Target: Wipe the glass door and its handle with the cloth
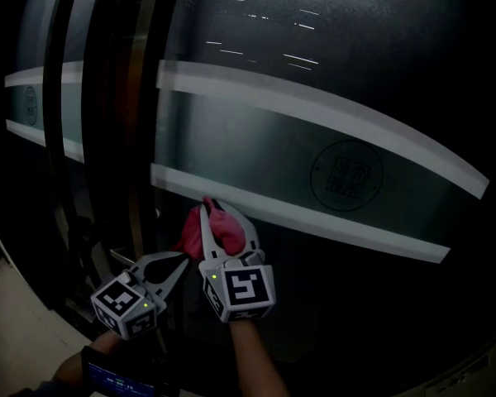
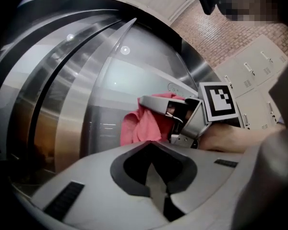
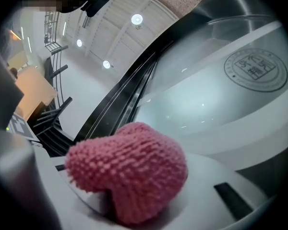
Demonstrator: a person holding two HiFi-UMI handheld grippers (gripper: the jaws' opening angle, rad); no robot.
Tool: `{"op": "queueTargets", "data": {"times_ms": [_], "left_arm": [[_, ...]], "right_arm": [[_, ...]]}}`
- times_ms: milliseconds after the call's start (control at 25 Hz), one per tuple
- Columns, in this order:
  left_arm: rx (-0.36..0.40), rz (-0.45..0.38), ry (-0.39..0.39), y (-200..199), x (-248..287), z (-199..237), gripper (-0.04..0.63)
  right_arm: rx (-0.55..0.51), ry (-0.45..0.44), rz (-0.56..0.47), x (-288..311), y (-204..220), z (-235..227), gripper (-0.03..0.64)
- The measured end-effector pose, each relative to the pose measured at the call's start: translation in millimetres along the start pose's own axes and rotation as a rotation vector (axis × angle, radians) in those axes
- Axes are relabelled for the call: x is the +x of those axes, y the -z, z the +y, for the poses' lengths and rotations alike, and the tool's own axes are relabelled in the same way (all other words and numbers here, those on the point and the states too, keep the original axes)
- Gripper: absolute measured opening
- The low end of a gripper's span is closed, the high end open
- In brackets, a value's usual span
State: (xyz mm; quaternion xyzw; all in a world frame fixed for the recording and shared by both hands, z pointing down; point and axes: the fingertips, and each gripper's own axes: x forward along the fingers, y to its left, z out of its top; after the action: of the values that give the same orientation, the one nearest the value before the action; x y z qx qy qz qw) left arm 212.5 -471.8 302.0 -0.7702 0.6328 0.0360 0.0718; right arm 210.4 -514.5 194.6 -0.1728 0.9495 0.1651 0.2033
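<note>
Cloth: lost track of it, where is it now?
Head view, low centre: the cloth is held in the right gripper, by the lower frosted stripe of the glass door.

right gripper (image 1: 212, 209) reaching far, jaws clamped on cloth (image 1: 224, 228), left gripper (image 1: 183, 260) near-left beside it, jaws together, empty

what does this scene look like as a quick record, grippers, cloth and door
left gripper: shut, empty, low beside the right one
right gripper: shut on pink cloth
cloth position: at the lower pale stripe of the glass door; contact unclear
door marking: round emblem, right of the cloth
</note>
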Motion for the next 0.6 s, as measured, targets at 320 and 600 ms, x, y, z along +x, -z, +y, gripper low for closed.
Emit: {"op": "queueTargets", "data": {"times_ms": [320,600], "left_arm": [[-0.017,-0.021,0.114,2,49,-53,0.006],[-0.036,-0.016,0.210,20,87,-108,0.006]], "right_arm": [[-0.119,0.171,0.024,-97,-36,-98,0.051],[-0.198,0.385,0.097,-210,-61,-198,0.051]]}}
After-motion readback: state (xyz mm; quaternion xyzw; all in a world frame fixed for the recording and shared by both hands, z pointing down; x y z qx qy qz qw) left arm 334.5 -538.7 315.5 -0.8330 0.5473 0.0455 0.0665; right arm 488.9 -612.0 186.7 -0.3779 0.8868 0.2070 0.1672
